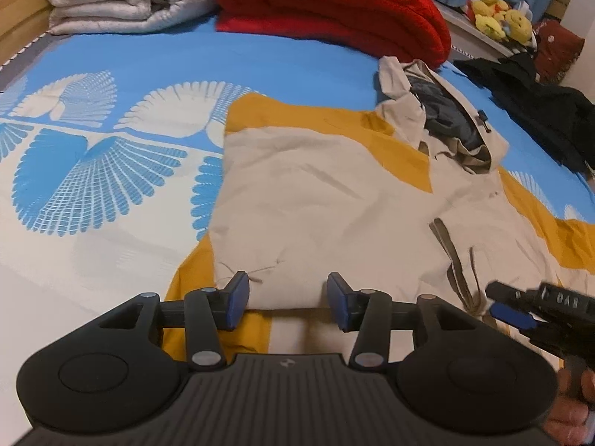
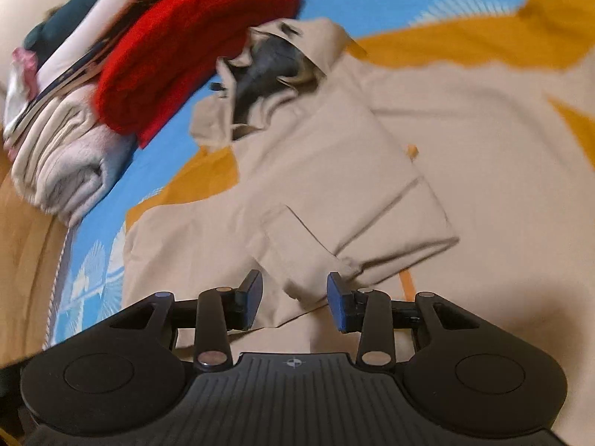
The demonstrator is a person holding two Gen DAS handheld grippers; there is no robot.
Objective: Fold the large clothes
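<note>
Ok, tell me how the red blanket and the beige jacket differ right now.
The red blanket is folded into a thick bundle at the far end of the bed; the beige jacket lies spread flat and thin in the middle. The blanket is one plain colour and fuzzy; the jacket is smooth, with yellow panels. Both rest on the blue patterned sheet.

We see a large beige hooded jacket [image 1: 316,186] of thin woven cloth with mustard-yellow panels, spread flat on the blue-and-white patterned bed sheet [image 1: 111,186]. Its hood [image 1: 438,111] lies open toward the folded red blanket [image 1: 334,3], showing a dark lining. One beige sleeve [image 2: 353,193] is folded across the body, its cuff toward the hem.
</note>
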